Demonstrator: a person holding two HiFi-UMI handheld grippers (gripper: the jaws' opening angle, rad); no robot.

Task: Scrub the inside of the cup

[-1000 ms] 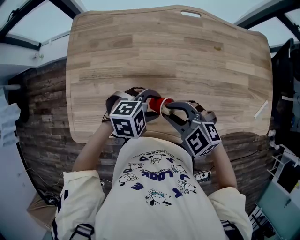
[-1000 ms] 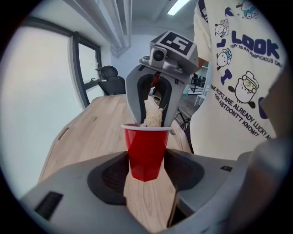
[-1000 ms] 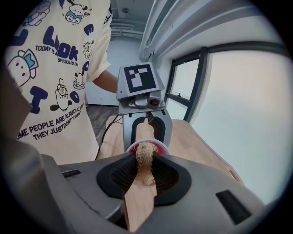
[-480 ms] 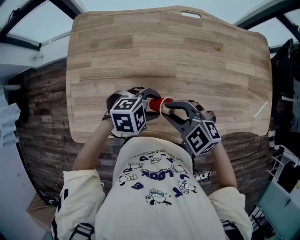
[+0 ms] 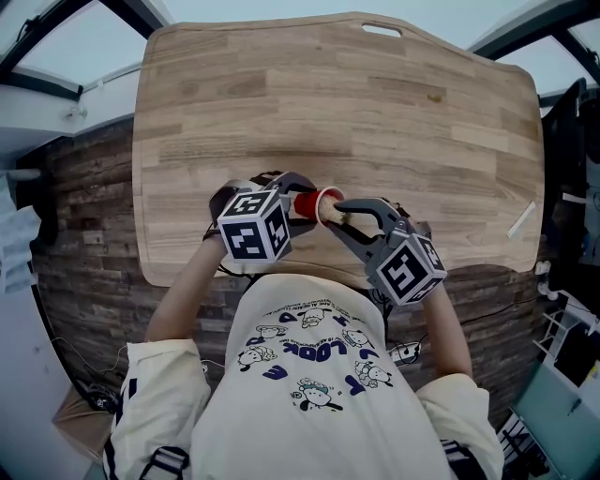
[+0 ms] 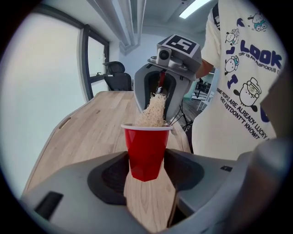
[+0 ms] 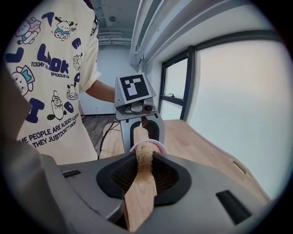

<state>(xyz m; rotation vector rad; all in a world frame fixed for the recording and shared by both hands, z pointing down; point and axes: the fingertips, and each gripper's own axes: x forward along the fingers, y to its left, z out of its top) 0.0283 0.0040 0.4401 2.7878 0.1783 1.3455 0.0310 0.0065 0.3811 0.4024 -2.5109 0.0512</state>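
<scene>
A red plastic cup (image 5: 309, 203) hangs above the wooden table (image 5: 375, 112) near its front edge, tipped with its mouth to the right. My left gripper (image 5: 302, 200) is shut on the cup's lower wall (image 6: 145, 151). My right gripper (image 5: 349, 214) faces it, shut on a straw-coloured fibrous scrubber (image 7: 144, 157). The scrubber (image 6: 153, 112) reaches down past the cup's white rim (image 7: 160, 147) into its inside. The part of it within the cup is hidden. In each gripper view the other gripper stands right behind the cup: the right one (image 6: 167, 87), the left one (image 7: 139, 123).
The table's front edge runs just under both grippers, with the person's torso behind it. A slot handle (image 5: 382, 28) is cut in the far edge and a white strip (image 5: 522, 218) lies at the right edge. An office chair (image 6: 116, 75) stands beyond the table by the windows.
Both grippers have rolled a little in place. The cup has tipped and shifted slightly up and left in the head view, so its mouth with the scrubber shows more.
</scene>
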